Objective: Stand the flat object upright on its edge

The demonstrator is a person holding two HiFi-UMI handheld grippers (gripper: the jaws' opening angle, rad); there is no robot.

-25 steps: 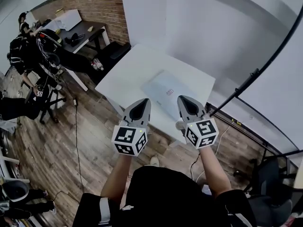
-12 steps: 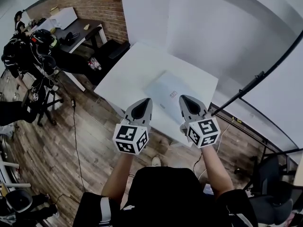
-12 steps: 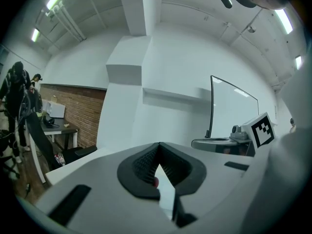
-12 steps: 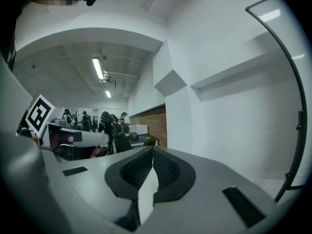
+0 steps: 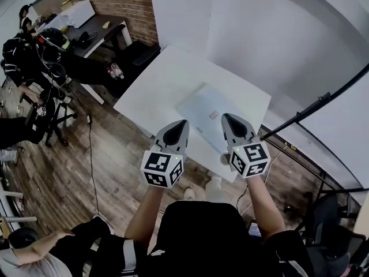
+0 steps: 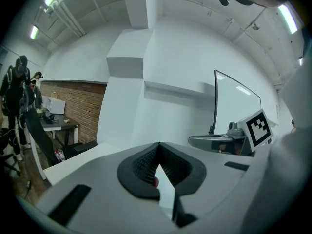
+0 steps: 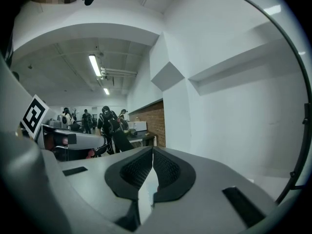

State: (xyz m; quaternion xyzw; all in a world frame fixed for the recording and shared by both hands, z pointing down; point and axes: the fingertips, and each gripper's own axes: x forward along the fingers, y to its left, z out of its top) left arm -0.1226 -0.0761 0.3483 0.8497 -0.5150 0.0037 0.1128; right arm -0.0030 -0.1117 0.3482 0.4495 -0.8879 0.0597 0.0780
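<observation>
Pale flat object [image 5: 203,109] lies flat on white table [image 5: 164,81].

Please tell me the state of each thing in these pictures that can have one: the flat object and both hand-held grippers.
Flat object: lying flat on the white table, not yet upright.
Left hand-held gripper: shut, nothing between its jaws.
Right hand-held gripper: shut, nothing between its jaws.
</observation>
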